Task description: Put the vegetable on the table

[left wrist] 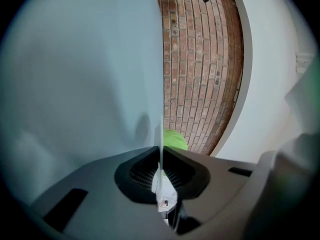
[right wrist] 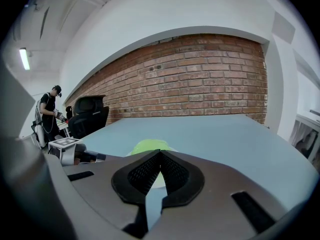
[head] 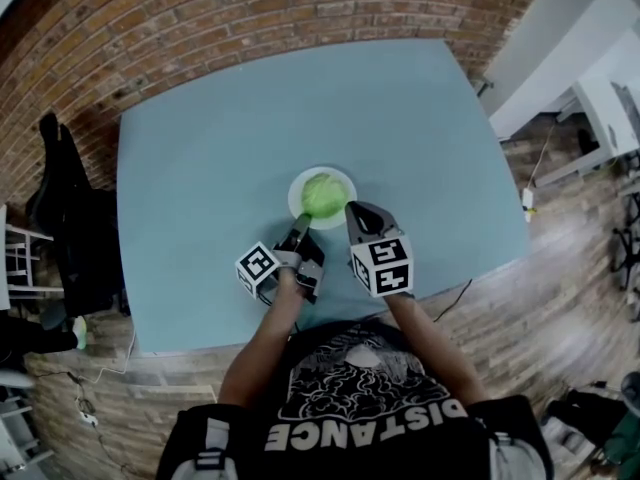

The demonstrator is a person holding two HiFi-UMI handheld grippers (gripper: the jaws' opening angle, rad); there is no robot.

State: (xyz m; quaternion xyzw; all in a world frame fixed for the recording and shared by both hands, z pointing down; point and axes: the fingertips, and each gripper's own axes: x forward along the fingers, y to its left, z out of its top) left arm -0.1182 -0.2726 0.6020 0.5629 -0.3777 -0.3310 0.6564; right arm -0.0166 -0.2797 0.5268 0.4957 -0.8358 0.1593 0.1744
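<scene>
A round green vegetable (head: 324, 194) lies on a small white plate (head: 296, 190) in the middle of the blue-grey table (head: 220, 148). My left gripper (head: 301, 222) is at the plate's near rim. In the left gripper view, tilted sideways, the jaws (left wrist: 162, 153) are shut on the thin white plate edge (left wrist: 162, 129), with the vegetable (left wrist: 176, 139) just beyond. My right gripper (head: 351, 209) rests beside the plate's right rim, shut with nothing in it. Its own view has the tips (right wrist: 160, 152) meeting in front of the vegetable (right wrist: 146, 145).
A brick wall runs behind the table. A black chair (head: 62, 200) stands off the table's left side, and a person (right wrist: 50, 109) is far off beside it. White desks (head: 590, 58) stand at the right. The table's near edge (head: 330, 313) is close to the person's body.
</scene>
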